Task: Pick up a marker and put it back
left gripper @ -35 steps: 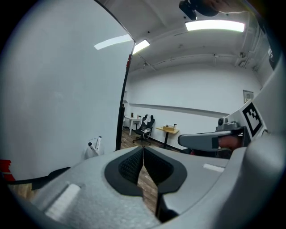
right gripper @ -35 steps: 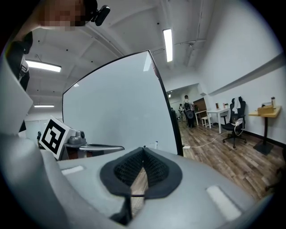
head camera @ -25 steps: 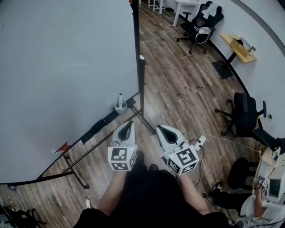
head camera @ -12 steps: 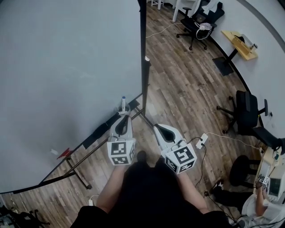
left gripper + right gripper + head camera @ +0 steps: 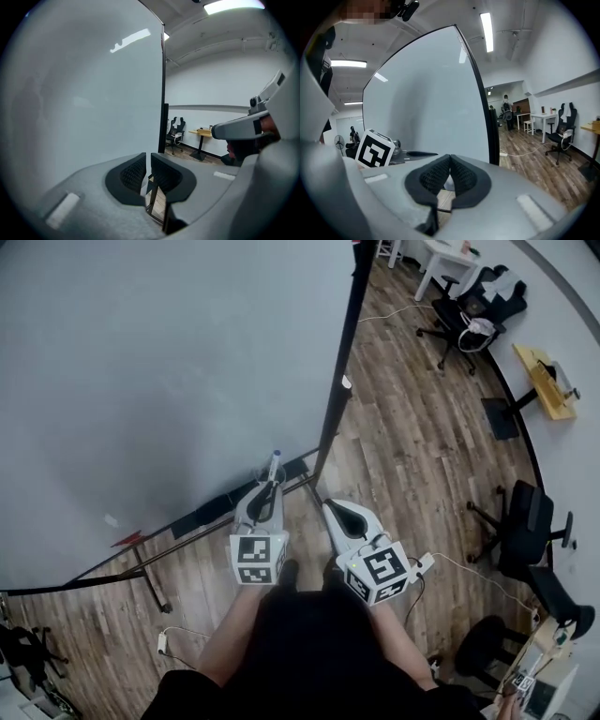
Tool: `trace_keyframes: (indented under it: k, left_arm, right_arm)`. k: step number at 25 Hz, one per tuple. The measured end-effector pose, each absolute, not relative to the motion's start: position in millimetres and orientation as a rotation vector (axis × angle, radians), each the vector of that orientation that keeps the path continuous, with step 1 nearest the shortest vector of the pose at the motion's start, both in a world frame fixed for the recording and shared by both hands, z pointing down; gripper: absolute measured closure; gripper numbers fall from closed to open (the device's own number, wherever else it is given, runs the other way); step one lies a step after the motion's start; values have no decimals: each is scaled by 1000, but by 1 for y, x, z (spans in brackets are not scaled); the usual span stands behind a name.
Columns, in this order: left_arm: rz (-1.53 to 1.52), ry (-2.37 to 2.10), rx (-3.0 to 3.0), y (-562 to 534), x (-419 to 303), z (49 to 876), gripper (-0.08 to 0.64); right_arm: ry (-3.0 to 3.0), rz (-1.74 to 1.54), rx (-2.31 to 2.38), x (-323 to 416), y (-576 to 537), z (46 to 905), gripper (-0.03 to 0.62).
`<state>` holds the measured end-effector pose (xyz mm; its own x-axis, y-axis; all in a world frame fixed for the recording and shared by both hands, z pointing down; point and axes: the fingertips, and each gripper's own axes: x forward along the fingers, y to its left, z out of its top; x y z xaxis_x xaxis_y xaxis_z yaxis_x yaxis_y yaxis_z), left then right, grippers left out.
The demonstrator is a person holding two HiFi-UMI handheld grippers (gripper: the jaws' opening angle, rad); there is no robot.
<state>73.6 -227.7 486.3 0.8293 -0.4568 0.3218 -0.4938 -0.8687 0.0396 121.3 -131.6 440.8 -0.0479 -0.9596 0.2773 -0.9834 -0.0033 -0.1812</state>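
A white marker with a blue cap (image 5: pixel 274 463) stands upright in a small holder at the right end of the whiteboard's dark tray (image 5: pixel 202 513). My left gripper (image 5: pixel 266 493) points at it from just below, its tips close to the holder; its jaws (image 5: pixel 148 161) stand nearly together with nothing between them. The marker does not show in the left gripper view. My right gripper (image 5: pixel 339 514) hangs to the right over the wood floor, shut and empty, with its tips (image 5: pixel 450 162) touching.
The big whiteboard (image 5: pixel 159 371) fills the left, on a black frame with legs (image 5: pixel 145 582) on the floor. A red item (image 5: pixel 128 541) lies on the tray further left. Office chairs (image 5: pixel 469 320) (image 5: pixel 525 517), a wooden desk (image 5: pixel 547 381) and floor cables (image 5: pixel 173 638) stand around.
My left gripper has moved forward up to the marker's holder. The right gripper stayed about level beside it. The head view has swung toward the whiteboard.
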Motion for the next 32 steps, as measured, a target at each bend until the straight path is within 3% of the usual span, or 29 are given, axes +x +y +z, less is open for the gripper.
trace_keyframes:
  k: [4, 6, 19, 32]
  left_arm:
    - [482, -876, 2832, -237, 90, 491, 526]
    - [500, -956, 2803, -245, 95, 498, 474]
    - [757, -1417, 2637, -282, 119, 544, 454]
    - [880, -1602, 2486, -296, 118, 566, 456]
  right_arm:
    - [-2251, 488, 2010, 150, -152, 436, 589]
    - [-2301, 474, 1951, 161, -163, 436, 589]
    - [-2505, 500, 1586, 213, -185, 456, 589]
    - [-2574, 520, 1422, 224, -181, 465, 589]
